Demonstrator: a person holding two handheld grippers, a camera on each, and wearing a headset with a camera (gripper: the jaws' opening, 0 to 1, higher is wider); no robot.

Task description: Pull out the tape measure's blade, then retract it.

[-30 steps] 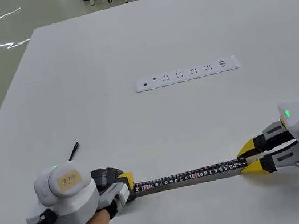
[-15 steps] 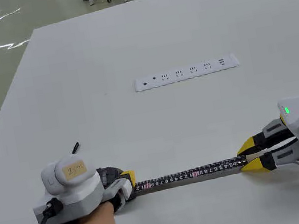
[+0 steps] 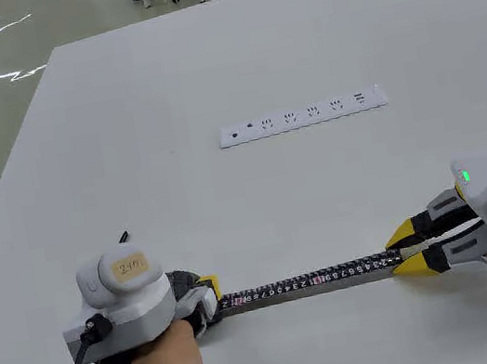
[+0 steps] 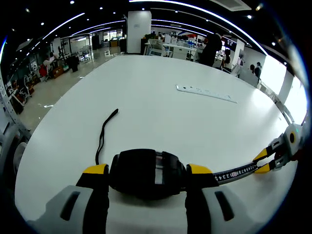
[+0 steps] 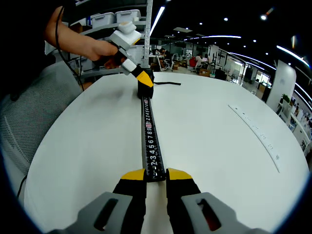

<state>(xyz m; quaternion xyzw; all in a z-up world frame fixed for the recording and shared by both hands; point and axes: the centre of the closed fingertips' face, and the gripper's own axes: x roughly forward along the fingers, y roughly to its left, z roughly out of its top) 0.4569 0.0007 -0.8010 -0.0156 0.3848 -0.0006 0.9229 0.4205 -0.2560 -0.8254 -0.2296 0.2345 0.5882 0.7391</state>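
In the head view, the left tongs (image 3: 200,301) were clamped on the black tape measure case (image 3: 186,283) near the front edge of the white worktop (image 3: 206,75). The blade (image 3: 308,282) lay drawn out flat across the worktop to the right tongs (image 3: 403,250), which pinched its end. A white power strip (image 3: 303,116) lay well apart, farther back.

In the left gripper view, the case sat between the two yellow-tipped jaws, pressed on both sides. Its black wrist strap (image 4: 104,130) trailed over the worktop beyond it.

In the right gripper view, the jaws were squeezed on the blade's tip, and the numbered blade ran straight ahead to the case, which a hand (image 5: 97,48) held through the left tongs.
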